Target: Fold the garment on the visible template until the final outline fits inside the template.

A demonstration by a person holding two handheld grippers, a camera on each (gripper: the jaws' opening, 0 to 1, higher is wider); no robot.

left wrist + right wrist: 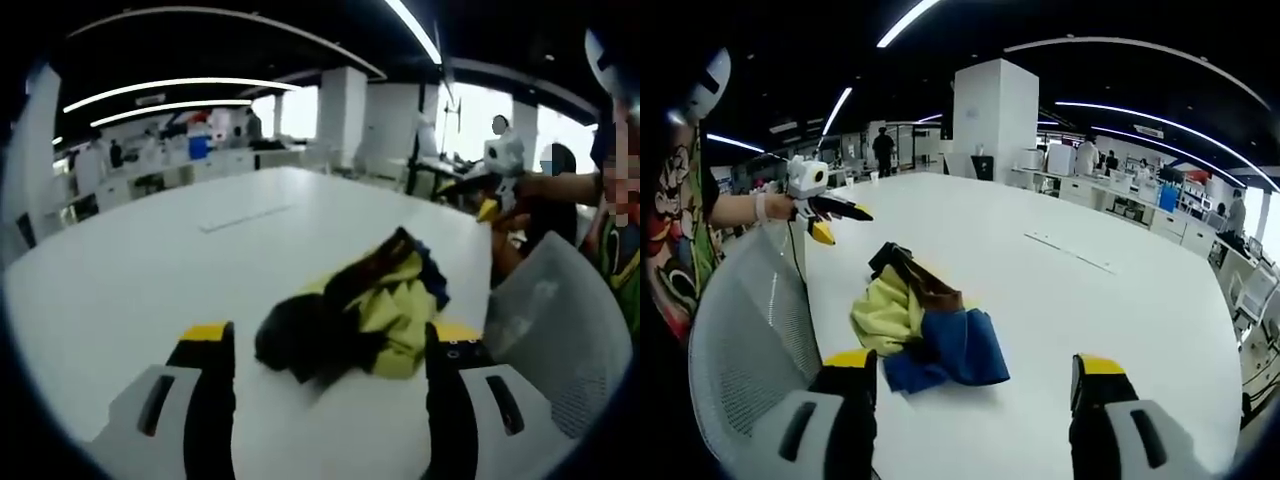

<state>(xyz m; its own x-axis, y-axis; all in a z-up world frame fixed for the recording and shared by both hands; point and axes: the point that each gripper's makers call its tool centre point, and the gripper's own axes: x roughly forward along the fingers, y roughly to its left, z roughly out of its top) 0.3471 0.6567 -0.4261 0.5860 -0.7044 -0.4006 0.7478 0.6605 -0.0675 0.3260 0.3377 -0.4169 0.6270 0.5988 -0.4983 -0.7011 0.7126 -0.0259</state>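
Crumpled yellow, blue and dark garment (360, 315) (925, 325) lying on the white table (150, 260) (1090, 300) just ahead of the left gripper (330, 345) and right gripper (975, 375), both with jaws spread and holding nothing.

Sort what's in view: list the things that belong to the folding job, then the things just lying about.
For the job:
- crumpled garment, yellow, blue and dark, lying on the white table
- left gripper, jaws apart
- right gripper, jaws apart

Lying about:
- mesh chair back
- office desks behind
- white pillar
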